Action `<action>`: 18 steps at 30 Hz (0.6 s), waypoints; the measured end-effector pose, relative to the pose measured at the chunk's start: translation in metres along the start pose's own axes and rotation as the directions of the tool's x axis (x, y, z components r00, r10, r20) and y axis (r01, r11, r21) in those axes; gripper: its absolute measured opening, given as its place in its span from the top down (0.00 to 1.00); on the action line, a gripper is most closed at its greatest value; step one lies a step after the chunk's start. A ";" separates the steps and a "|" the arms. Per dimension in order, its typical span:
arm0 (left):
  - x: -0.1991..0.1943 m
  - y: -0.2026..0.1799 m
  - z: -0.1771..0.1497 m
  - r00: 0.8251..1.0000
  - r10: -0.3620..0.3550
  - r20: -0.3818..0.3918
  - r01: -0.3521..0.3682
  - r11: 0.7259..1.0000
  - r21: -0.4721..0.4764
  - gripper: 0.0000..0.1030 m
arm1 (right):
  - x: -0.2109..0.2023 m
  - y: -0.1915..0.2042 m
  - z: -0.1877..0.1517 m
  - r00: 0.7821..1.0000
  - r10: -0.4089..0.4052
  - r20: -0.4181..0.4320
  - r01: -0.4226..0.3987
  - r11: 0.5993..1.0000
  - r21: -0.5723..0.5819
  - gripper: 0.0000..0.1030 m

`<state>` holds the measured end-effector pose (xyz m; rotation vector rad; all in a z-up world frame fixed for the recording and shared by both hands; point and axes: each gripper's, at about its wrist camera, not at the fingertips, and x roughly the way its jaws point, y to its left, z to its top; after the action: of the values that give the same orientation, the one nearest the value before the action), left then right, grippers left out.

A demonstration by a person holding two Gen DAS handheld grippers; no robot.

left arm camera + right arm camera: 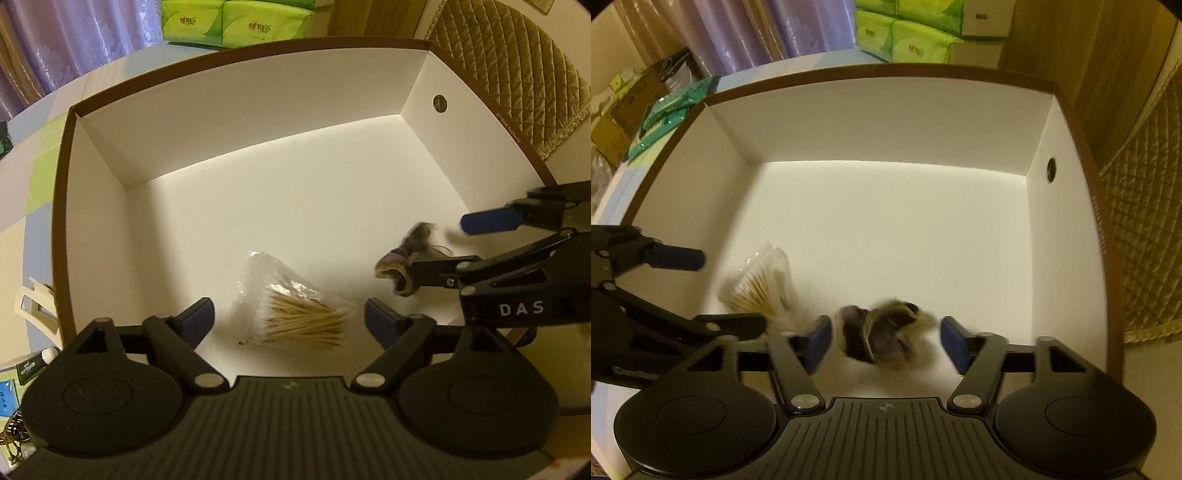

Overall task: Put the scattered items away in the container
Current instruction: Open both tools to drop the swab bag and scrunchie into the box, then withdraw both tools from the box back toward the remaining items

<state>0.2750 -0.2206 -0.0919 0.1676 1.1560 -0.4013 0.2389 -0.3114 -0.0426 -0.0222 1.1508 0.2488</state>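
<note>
Two items (boxed) — swabs bag [295, 314], scrunchie [882, 338].

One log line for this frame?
left: open, over swabs | right: open, scrunchie between fingers | both in box

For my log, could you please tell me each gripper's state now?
Left gripper: open, over the cotton swab bag.
Right gripper: open, around the hair tie.

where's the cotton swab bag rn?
The cotton swab bag lies on the floor of the white box, between the open fingers of the left hand-held gripper; the dark scrunchie is to its right.
</note>
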 end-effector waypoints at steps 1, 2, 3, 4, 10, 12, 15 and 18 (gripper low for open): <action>-0.001 0.001 0.000 1.000 0.001 0.001 -0.001 1.000 -0.001 0.11 | -0.001 -0.001 0.001 1.000 0.000 0.001 0.000 1.000 -0.001 0.28; -0.002 0.002 -0.001 1.000 0.002 0.001 -0.002 1.000 -0.004 0.09 | -0.001 -0.001 0.001 1.000 0.002 0.001 -0.002 1.000 0.001 0.26; -0.002 0.004 -0.001 1.000 0.001 0.000 -0.001 1.000 -0.008 0.09 | -0.002 -0.002 0.001 1.000 0.003 0.002 -0.003 1.000 0.002 0.24; -0.003 0.004 -0.001 1.000 -0.001 -0.002 0.001 1.000 -0.009 0.09 | -0.003 -0.002 0.001 1.000 0.001 0.002 -0.001 1.000 0.002 0.23; -0.006 0.002 -0.005 1.000 0.000 -0.008 0.000 1.000 -0.006 0.08 | -0.003 0.003 0.000 1.000 -0.023 -0.001 0.023 1.000 -0.010 0.15; -0.007 0.001 -0.005 1.000 -0.003 -0.007 0.002 1.000 -0.008 0.07 | -0.004 0.003 -0.001 1.000 -0.022 -0.001 0.022 1.000 -0.017 0.15; -0.011 0.000 -0.005 1.000 -0.002 -0.002 0.002 1.000 -0.009 0.07 | -0.005 0.006 -0.003 1.000 -0.024 0.003 0.024 0.999 -0.028 0.12; -0.017 -0.001 -0.006 1.000 0.009 0.012 -0.009 1.000 -0.004 0.06 | -0.009 0.008 -0.004 1.000 -0.023 0.017 0.023 0.999 -0.034 0.11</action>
<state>0.2640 -0.2158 -0.0788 0.1665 1.1437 -0.3920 0.2308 -0.3060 -0.0354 -0.0637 1.1296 0.2481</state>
